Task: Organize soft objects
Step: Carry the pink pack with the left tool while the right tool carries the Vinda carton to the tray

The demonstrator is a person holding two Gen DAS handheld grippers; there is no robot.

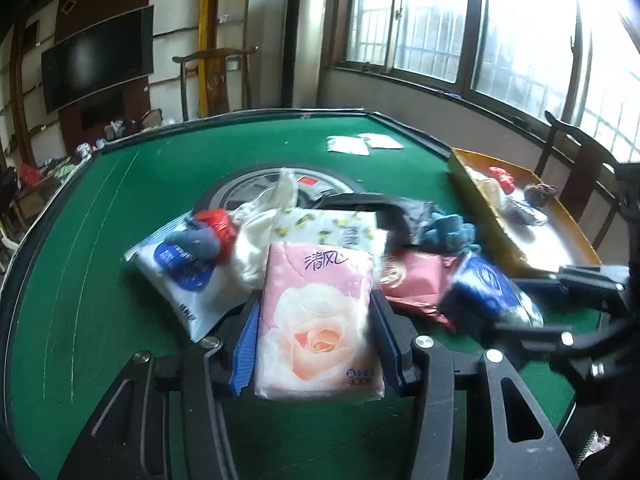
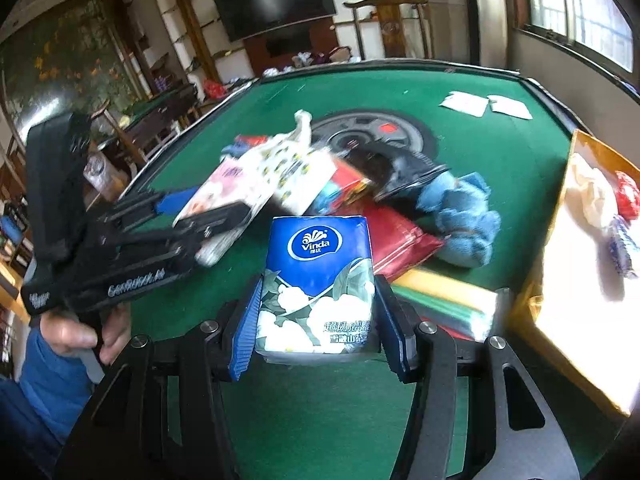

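The green table (image 1: 100, 240) carries everything, and places here are given from the heap of soft things (image 1: 320, 224) at its middle. Beyond the heap, toward the far edge, lie two white sheets (image 1: 348, 145); off to the window side of the heap sits a yellow box (image 2: 580, 216), with a few soft things already in it. Within the heap, a blue fluffy cloth (image 2: 460, 216) lies on the side nearest the box, a red flat packet (image 2: 396, 236) lies just in front of it, and a white bag with small yellow prints (image 1: 332, 226) rests on top near the middle. On the near side of the heap, the left hand-held gripper (image 1: 316, 320) is closed on a pink tissue pack with a rose print (image 1: 316, 320), its blue pads pressing the pack's two long sides, the pack seemingly lifted clear of the felt. Beside it, toward the box, the right hand-held gripper (image 2: 318, 300) clamps a blue tissue pack (image 2: 318, 276) the same way, by its sides and low down. Both packs look light and squashy, with smooth plastic wrap that could slide, so a hold across the narrow width at mid-body, firm enough to dent the wrap a little, suits them; a pinch at a corner would likely let them twist. The cloth and bag would crumple and drape, so they are best gathered at a bunched fold.
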